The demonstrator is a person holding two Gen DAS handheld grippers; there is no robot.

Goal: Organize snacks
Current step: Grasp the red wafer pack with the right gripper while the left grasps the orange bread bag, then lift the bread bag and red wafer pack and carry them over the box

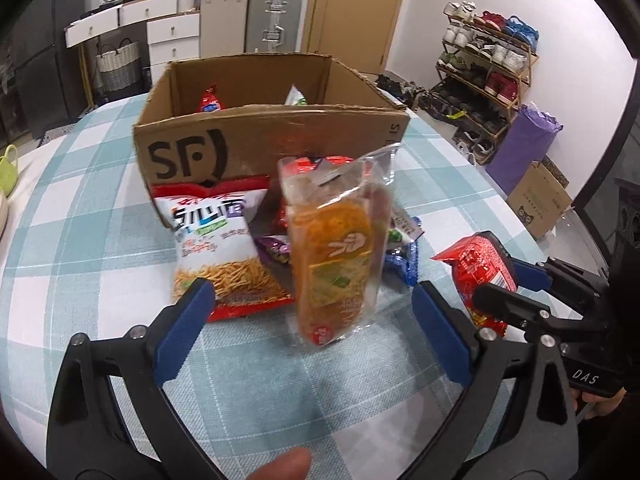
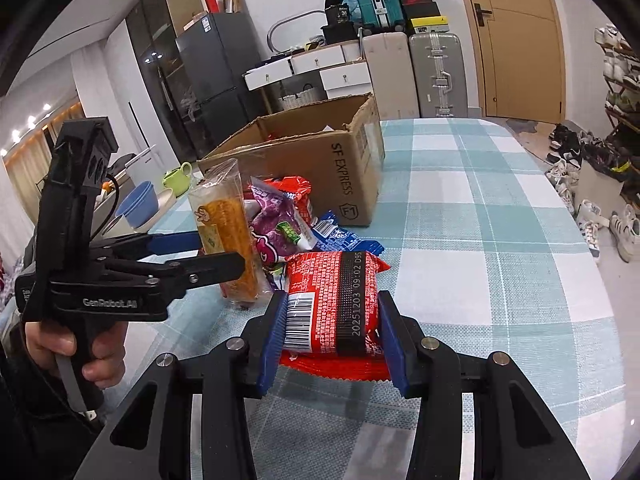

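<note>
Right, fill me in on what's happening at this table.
A person is sorting snacks with a gripper in each hand. The right gripper is shut on a red packet. The left gripper is open around an upright clear pack of orange snacks, its fingers not touching it. More packets lie in front of the cardboard box, which already holds a couple.

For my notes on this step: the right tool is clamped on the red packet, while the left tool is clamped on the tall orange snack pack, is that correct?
Not quite. The right tool is indeed clamped on the red packet, but the left tool is open: the left wrist view shows the orange snack pack standing between its fingers, untouched.
</note>
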